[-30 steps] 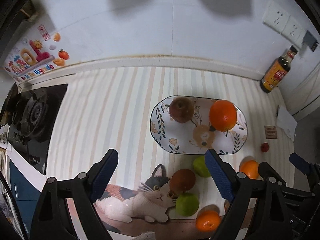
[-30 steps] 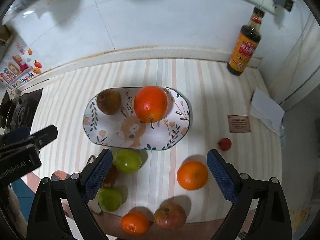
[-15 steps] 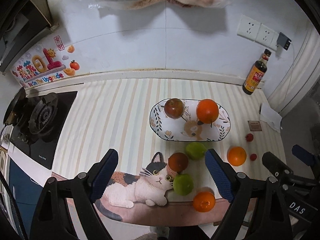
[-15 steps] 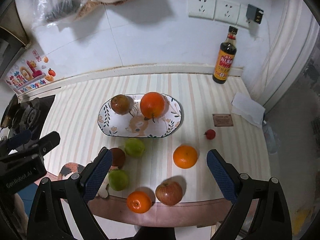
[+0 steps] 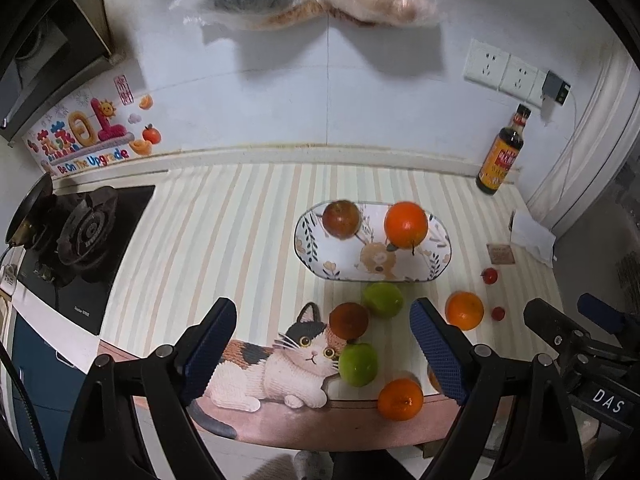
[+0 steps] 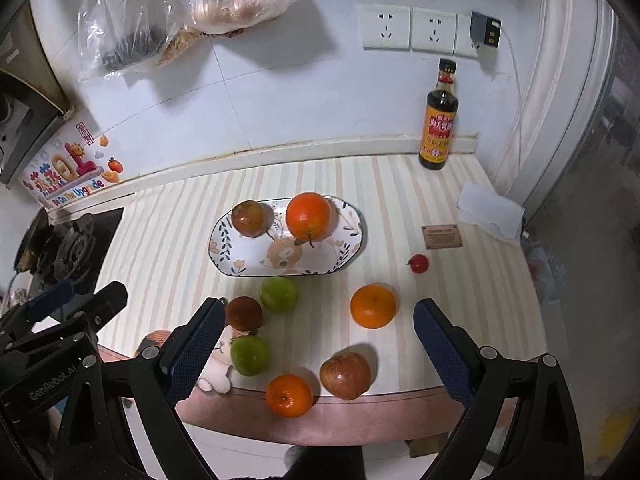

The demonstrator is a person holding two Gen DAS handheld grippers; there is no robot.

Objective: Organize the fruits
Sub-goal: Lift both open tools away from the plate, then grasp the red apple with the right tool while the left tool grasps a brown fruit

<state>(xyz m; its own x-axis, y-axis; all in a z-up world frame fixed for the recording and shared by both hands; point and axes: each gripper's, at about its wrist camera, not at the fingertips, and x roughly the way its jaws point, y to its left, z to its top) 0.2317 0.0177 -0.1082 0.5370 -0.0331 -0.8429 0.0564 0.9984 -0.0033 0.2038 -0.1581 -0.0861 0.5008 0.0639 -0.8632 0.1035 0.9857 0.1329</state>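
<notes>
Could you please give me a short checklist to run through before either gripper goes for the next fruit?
1. Left gripper open and empty: ok.
2. Right gripper open and empty: ok.
3. Free space on the oval floral ceramic plate, which holds one large orange and one reddish-brown apple: ok.
4. Loose small orange at the counter's front edge stable: cannot tell.
5. Path to the round orange beside the plate unobstructed: ok.
</notes>
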